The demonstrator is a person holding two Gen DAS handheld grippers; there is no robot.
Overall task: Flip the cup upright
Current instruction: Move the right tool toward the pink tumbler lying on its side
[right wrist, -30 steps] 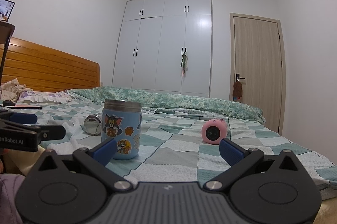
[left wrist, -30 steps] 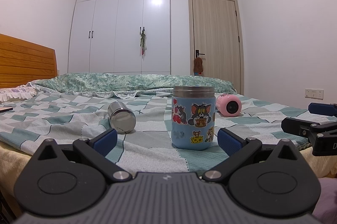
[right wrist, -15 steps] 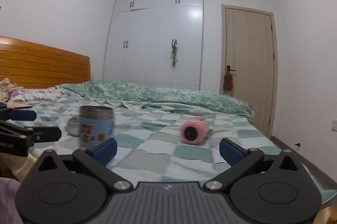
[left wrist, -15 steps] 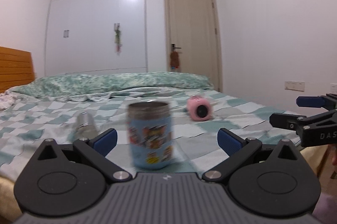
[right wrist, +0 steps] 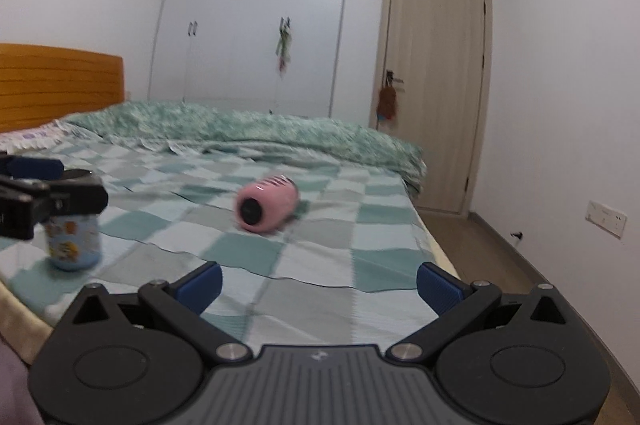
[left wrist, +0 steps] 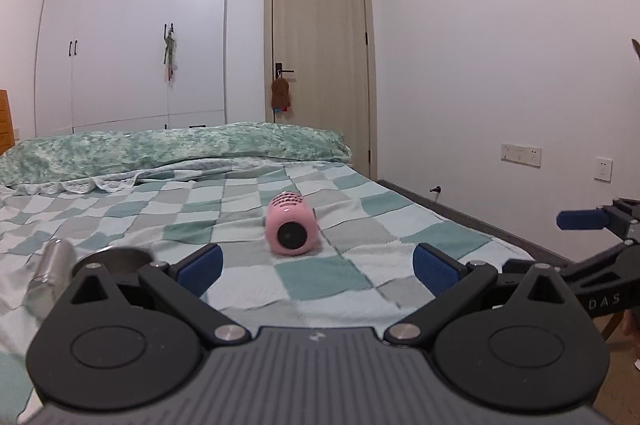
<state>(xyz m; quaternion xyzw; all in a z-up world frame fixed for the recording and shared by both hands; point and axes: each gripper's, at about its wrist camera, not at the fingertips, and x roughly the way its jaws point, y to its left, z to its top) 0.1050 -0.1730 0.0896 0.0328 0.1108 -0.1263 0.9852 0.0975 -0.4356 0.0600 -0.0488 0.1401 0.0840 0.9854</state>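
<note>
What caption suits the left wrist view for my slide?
Open left hand-held gripper faces a pink cup lying on its side on the checked bed.

Your left gripper and right gripper sit low in frame, jaws spread wide, gripping nothing.

"DAS" in pale letters on the right tongs body.

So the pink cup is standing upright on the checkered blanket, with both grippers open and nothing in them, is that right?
Not quite. The pink cup lies on its side on the checkered blanket, as both wrist views show. The rest holds: the left gripper and right gripper are open and hold nothing.
</note>
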